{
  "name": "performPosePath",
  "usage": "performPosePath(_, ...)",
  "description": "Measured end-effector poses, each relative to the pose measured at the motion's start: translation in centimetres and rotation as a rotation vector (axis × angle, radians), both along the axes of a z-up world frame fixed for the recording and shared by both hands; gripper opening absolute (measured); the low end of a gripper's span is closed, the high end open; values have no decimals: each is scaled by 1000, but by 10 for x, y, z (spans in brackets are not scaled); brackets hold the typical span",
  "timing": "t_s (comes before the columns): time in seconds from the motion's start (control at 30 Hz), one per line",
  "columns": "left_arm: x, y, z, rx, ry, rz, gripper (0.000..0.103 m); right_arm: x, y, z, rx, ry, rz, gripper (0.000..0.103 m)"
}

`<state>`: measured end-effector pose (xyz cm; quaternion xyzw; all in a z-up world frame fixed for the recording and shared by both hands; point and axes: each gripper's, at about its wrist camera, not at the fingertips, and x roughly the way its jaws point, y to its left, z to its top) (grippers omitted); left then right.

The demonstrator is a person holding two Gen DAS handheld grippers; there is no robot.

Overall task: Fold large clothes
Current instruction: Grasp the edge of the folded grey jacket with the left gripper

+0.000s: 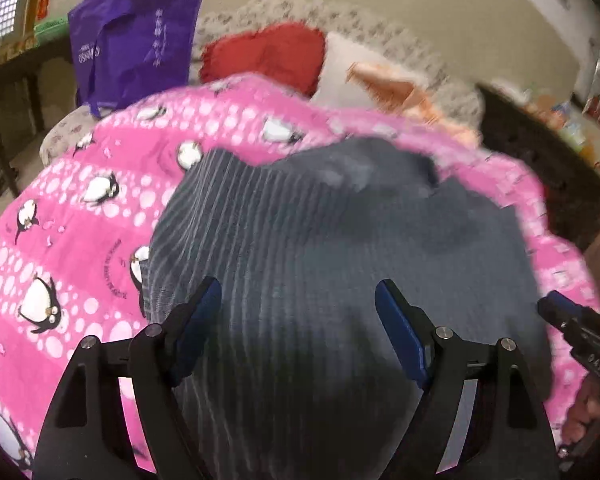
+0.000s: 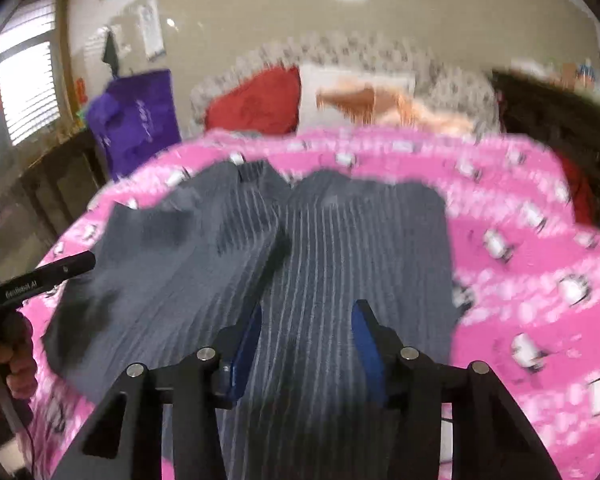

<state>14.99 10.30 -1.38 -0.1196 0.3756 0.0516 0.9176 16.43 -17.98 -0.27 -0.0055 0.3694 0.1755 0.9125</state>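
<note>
Right wrist view: one grey garment [image 2: 300,248], one pink blanket [image 2: 532,248].

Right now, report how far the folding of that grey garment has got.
Done: the grey ribbed garment lies spread on the pink penguin blanket; no finished fold shows. In hand: nothing visibly; the left gripper is open above the cloth, and the right gripper has narrower jaws, but blur hides any pinch. Left: every fold.

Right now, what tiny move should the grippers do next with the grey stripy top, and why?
Probably lower both grippers to the near hem and pinch it. The grey ribbed top lies spread on the pink penguin blanket, and the left gripper and right gripper hang above it with nothing between their fingers.
</note>
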Motion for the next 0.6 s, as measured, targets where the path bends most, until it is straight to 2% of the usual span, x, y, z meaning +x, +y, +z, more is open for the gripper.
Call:
performPosePath(0.07,8,5,-29,15,95,25,79,18,-2,-30,-48,102,-50,41)
performPosePath(0.1,8,7,-41,12,113,15,79,22,-7,-46,-54,136,-66,40)
performPosePath(0.13,3,3,-43,49,72,4,79,20,-11,-51,-34,114,-58,40)
performPosePath(0.2,-1,0,-45,77,54,-5,79,13,-12,-54,-29,67,-43,42)
performPosePath(0.3,2,4,-44,61,63,-4,80,13,-14,-53,2,81,-36,48)
performPosePath(0.33,2,4,-44,58,68,-6,80,13,-15,-54,27,89,-18,62)
performPosePath(0.37,1,7,-41,51,75,-12,80,13,-15,-54,53,99,19,70)
performPosePath(0.47,-9,18,-21,21,48,-15,80,3,-6,-42,-29,87,13,67)
performPosePath(0.53,-25,31,-9,20,10,-3,80,-21,-5,-23,-37,13,2,67)
performPosePath(0.6,-35,51,-6,22,6,27,80,-47,-3,-9,-28,-58,10,67)
